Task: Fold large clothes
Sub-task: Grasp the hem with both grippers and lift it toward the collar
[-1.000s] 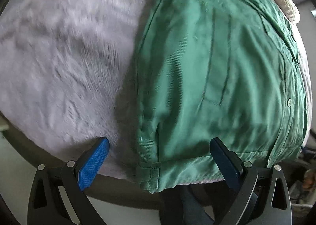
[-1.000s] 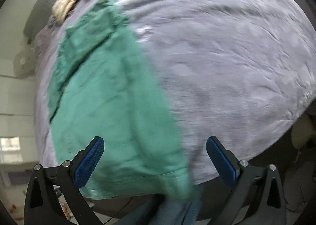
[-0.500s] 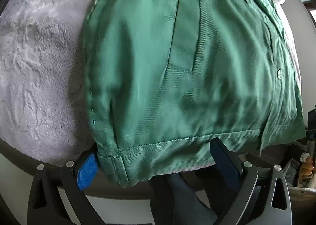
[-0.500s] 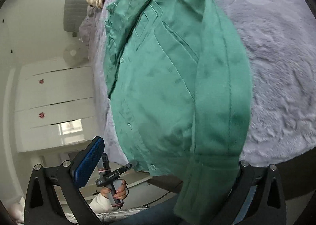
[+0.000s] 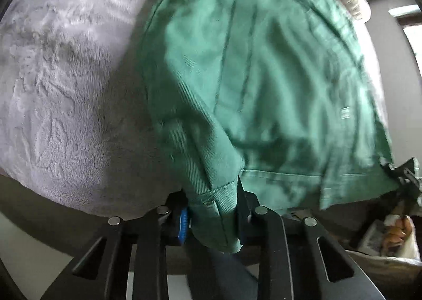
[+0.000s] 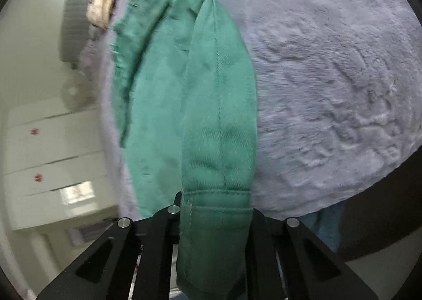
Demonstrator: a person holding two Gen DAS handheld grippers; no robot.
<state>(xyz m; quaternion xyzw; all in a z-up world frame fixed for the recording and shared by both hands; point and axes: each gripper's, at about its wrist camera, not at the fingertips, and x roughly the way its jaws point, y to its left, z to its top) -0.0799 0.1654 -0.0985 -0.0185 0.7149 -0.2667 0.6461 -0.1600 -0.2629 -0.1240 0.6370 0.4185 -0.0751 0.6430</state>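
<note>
Your left gripper (image 5: 212, 217) has just been closing and now pinches the near hem corner of the green jacket (image 5: 263, 83), cloth bunched between the pads and hanging below them. Your right gripper (image 6: 215, 223) has likewise just been closing and is clamped on a stitched cuff or hem band of the same jacket, which fills the narrow gap between its fingers.

The jacket lies on the grey plush blanket (image 5: 60, 94) covering the bed, with its hem at the near edge by you and its long axis running away from both grippers toward the far end, where a cream bundle of fabric (image 6: 108, 2) sits just beyond the collar. In the left wrist view the body of the jacket spreads up and to the right of the pinch; in the right wrist view it stretches straight ahead and a little left. Both hands are at the near hem, so neither is nearer; I judge the next move carries that hem forward along the long axis.

A small pale tag (image 5: 345, 112) shows on the jacket, too blurred to read, and no other writing is legible
</note>
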